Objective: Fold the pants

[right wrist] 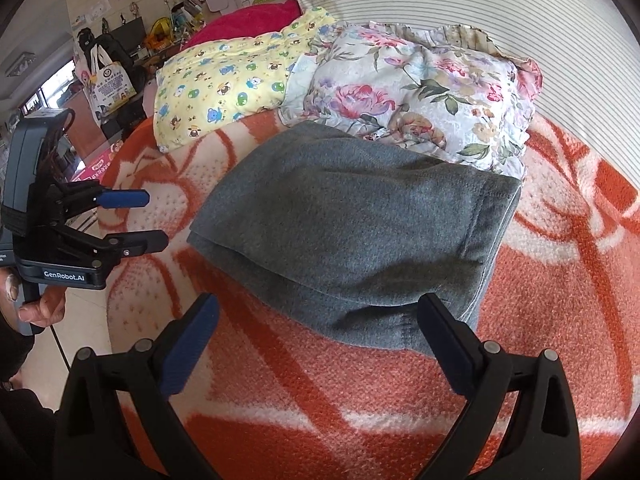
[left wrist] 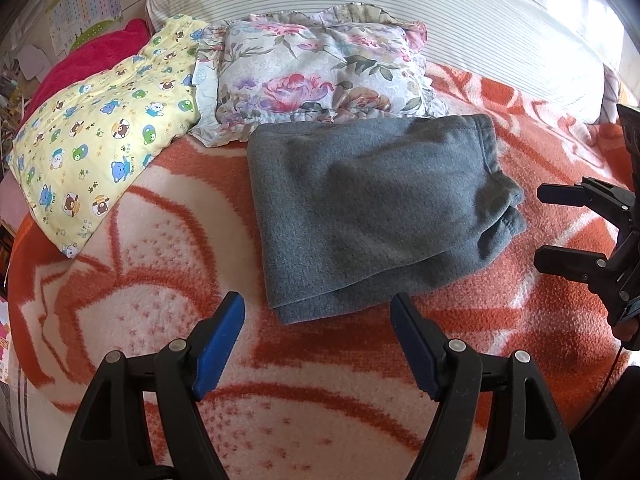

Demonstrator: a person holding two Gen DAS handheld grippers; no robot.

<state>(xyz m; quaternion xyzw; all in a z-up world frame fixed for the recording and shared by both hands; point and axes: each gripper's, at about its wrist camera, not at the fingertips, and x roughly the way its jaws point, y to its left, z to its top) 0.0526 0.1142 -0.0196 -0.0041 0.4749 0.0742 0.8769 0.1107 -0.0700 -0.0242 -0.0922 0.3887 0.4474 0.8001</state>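
Grey fleece pants (left wrist: pixel 372 208) lie folded into a thick rectangle on the orange-and-cream blanket (left wrist: pixel 168 280), their far edge against a floral pillow (left wrist: pixel 320 76). My left gripper (left wrist: pixel 318 304) hovers just in front of the pants' near corner, jaws wide open with nothing between the blue pads. In the right wrist view the same pants (right wrist: pixel 352 232) fill the middle. My right gripper (right wrist: pixel 320 308) stands open over their near edge, its right finger (right wrist: pixel 444 336) at the hem and not clamping it. Each gripper also shows in the other's view: the right gripper (left wrist: pixel 548 224) and the left gripper (right wrist: pixel 154 220).
A yellow bear-print pillow (left wrist: pixel 104 136) and a red cushion (left wrist: pixel 88 56) lie to the left of the floral pillow. A striped bolster (left wrist: pixel 400 4) runs along the back. A person's hand (right wrist: pixel 44 308) grips the left tool's handle. Room clutter and a bag (right wrist: pixel 108 80) stand beyond the bed's left edge.
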